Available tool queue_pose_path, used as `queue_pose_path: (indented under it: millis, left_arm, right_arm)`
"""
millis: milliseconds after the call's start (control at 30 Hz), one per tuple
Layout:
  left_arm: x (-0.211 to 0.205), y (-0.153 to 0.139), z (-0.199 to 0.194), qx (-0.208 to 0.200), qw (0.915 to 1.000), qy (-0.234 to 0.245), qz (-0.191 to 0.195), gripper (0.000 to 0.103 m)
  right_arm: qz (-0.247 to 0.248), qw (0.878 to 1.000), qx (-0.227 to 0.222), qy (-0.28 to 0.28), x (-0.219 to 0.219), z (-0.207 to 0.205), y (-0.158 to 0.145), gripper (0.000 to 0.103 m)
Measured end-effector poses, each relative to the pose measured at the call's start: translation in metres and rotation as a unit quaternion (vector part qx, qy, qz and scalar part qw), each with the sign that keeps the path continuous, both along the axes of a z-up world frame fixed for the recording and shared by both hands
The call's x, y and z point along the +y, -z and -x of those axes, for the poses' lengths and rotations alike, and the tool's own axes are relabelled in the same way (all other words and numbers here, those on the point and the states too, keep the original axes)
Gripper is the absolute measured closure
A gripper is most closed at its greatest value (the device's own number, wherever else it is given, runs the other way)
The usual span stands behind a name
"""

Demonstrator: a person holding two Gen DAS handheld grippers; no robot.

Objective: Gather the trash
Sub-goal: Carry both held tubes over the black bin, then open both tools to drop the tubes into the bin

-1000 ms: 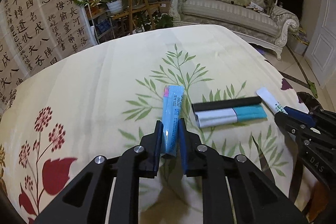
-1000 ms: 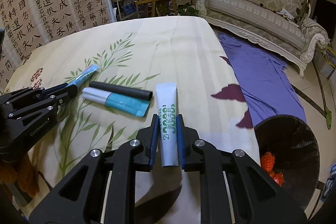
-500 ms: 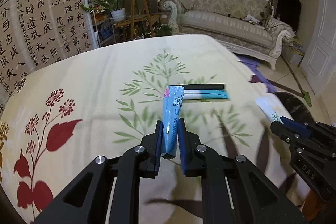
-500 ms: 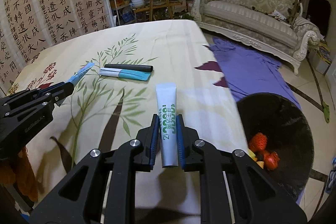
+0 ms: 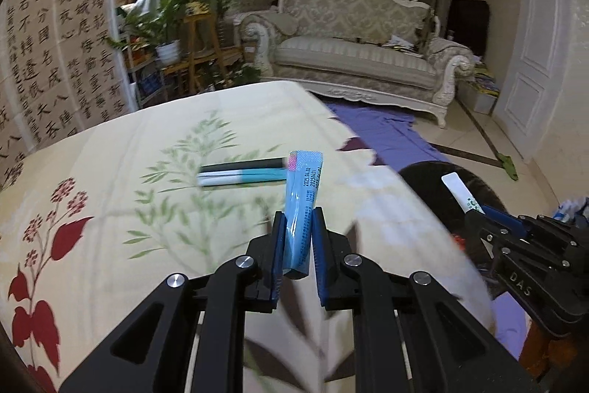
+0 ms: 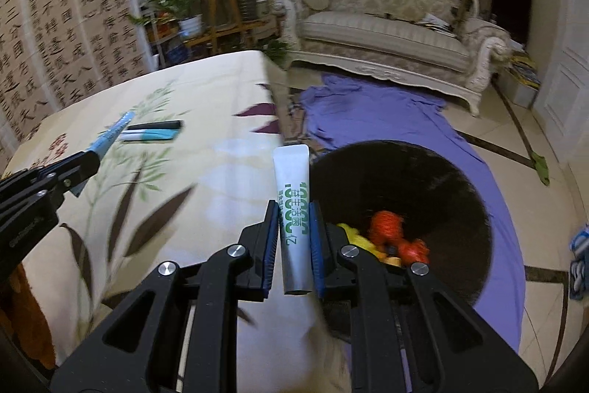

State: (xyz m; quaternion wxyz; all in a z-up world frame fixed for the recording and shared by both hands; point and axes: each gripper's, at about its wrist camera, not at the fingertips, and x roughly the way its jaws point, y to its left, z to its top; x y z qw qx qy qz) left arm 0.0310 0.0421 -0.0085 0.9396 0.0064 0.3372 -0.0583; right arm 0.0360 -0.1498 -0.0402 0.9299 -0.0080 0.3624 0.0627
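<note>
Blue pads of the left hand-held gripper (image 5: 298,247) are clamping a light-blue sachet (image 5: 303,205) above the cloth-covered counter (image 5: 110,172), near its right edge. The right hand-held gripper (image 6: 293,238) is gripping a white tube (image 6: 294,209) just past that edge, over the dark bin (image 6: 441,179), with open floor beyond.

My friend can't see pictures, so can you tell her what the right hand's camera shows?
The right gripper is clamped on a white tube with green writing, held near the edge of a flowery tablecloth, beside a dark bin on the floor with orange and yellow scraps inside. At far left, the left gripper grips a blue packet. A cream sofa stands behind.
</note>
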Motion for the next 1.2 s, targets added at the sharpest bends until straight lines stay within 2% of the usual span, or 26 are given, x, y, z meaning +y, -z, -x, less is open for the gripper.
queue_pose_path:
  millis: [200, 567, 1033, 1133, 1200]
  left_arm:
    - [-0.042, 0.0, -0.001, -0.01, 0.9995, 0.031, 0.004, 0.087]
    - [-0.105, 0.007, -0.018, -0.026, 0.9968, 0.075, -0.002, 0.087]
    - [-0.148, 0.02, -0.048, -0.013, 0.9948, 0.098, -0.023, 0.086]
    - [-0.151, 0.023, -0.052, -0.011, 0.995, 0.094, -0.032, 0.082]
    - [-0.152, 0.026, -0.054, -0.006, 0.9951, 0.092, -0.037, 0.077]
  right_arm:
    - [0.02, 0.999, -0.019, 0.033, -0.031, 0.001, 0.001, 0.086]
    - [0.014, 0.997, -0.037, 0.062, -0.07, -0.005, 0.006, 0.086]
    - [-0.017, 0.996, -0.032, 0.086, -0.105, -0.026, 0.016, 0.086]
    - [-0.017, 0.996, -0.029, 0.088, -0.107, -0.031, 0.018, 0.084]
    - [-0.021, 0.995, -0.027, 0.09, -0.11, -0.032, 0.019, 0.076]
